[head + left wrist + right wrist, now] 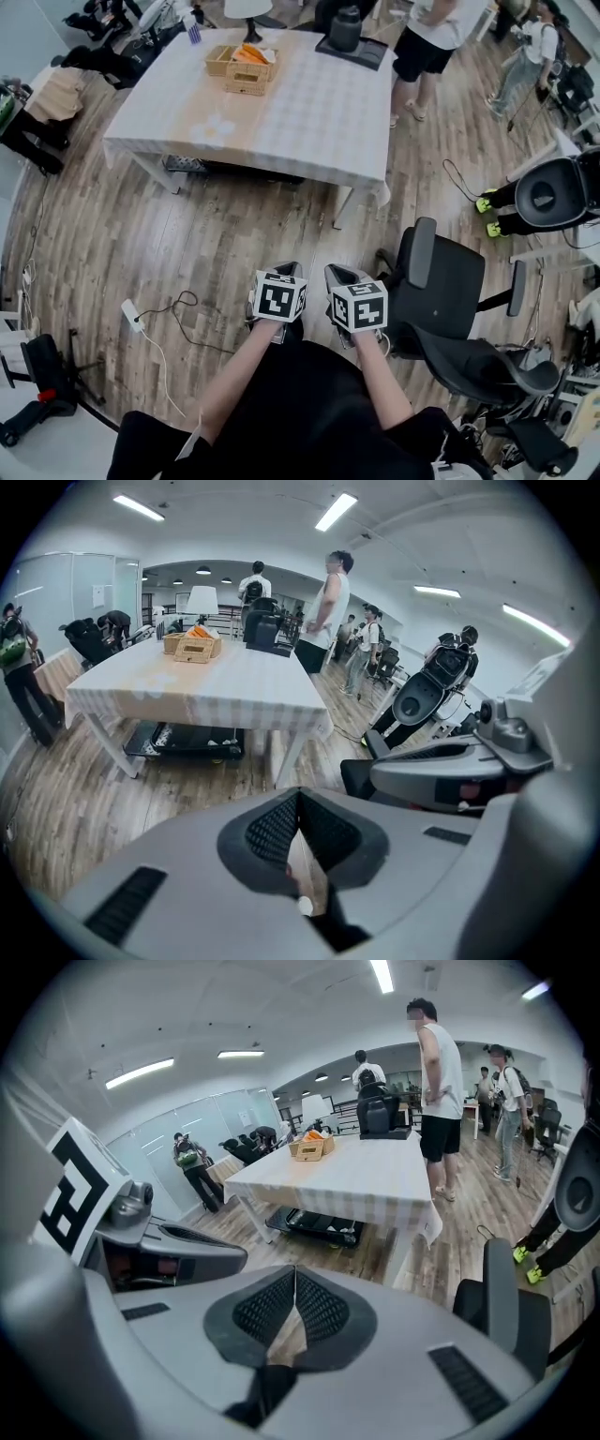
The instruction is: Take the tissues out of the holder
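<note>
Forearms [246, 373] parallel, left claw [285, 272] and right claw [339, 274] closed tight, empty, angled down over floor [187, 246]

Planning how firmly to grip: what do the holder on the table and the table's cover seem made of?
Holder: looks like light wood with a matte tan finish; its flat, boxy walls suggest that, though stiff cardboard is possible. Table cover: probably cloth, pale with faint checks; its edge hangs down over the tabletop's sides.
</note>
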A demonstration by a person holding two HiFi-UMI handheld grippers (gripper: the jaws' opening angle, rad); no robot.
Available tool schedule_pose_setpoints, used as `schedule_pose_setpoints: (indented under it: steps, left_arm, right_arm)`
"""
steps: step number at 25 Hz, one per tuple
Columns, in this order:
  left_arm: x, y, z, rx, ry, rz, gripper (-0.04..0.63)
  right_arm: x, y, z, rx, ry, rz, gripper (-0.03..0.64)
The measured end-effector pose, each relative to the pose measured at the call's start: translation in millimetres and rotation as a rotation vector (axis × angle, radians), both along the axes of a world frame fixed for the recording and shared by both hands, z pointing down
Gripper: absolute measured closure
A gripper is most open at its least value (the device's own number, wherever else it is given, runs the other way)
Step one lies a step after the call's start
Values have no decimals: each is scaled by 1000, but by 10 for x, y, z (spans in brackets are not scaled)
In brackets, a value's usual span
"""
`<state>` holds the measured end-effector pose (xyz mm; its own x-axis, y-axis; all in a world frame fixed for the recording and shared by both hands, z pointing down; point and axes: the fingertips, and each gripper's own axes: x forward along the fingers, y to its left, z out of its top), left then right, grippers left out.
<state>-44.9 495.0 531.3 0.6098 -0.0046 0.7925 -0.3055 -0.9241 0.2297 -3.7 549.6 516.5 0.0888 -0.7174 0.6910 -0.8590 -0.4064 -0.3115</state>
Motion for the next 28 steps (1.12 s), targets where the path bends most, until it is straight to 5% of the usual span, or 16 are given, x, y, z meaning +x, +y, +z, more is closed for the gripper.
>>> schedule_pose_setpoints:
  steps: [16, 28]
  left_arm:
    - [498, -1351, 2, -27, 42, -39, 595]
    - [525, -1741, 157, -86, 11, -73, 595]
  right_arm:
    - [483, -1427, -127, -15, 55, -65, 601]
    - [575, -1831, -26, -64, 39, -96, 601]
